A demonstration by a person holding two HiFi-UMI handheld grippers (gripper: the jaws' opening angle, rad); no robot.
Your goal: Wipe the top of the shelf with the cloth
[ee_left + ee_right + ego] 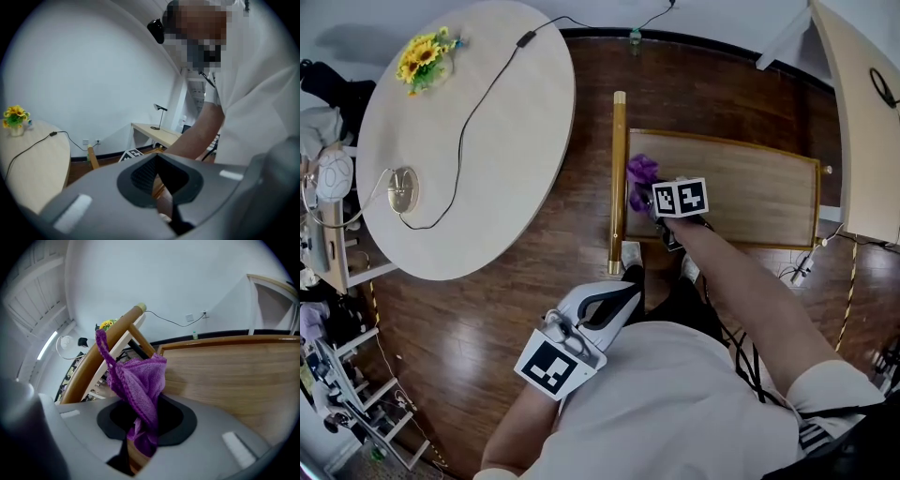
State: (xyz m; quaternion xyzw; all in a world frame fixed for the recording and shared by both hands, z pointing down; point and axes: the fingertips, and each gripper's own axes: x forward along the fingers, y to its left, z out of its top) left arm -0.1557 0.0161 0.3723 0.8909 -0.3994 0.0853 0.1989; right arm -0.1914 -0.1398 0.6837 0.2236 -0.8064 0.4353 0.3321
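Right gripper view: right tool point(140, 427) clamps purple cloth point(140, 380), bunched just ahead of its jaws over one end of the shelf top point(234, 376). Left tool point(161, 187) closed, empty, well apart. Wiping judged barely begun; the stretch right of the tool is likely still to do.

Head view looks steeply down. Right gripper view skims the shelf top point(234, 376) at close range. Left gripper view and head view share the round table point(28, 159).

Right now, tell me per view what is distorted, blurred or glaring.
Head view: fisheye bows the shelf top and round table. Left gripper view: black vignette corners, mosaic patch up top. Right gripper view: purple cloth sharp, white wall evenly lit, no glare.
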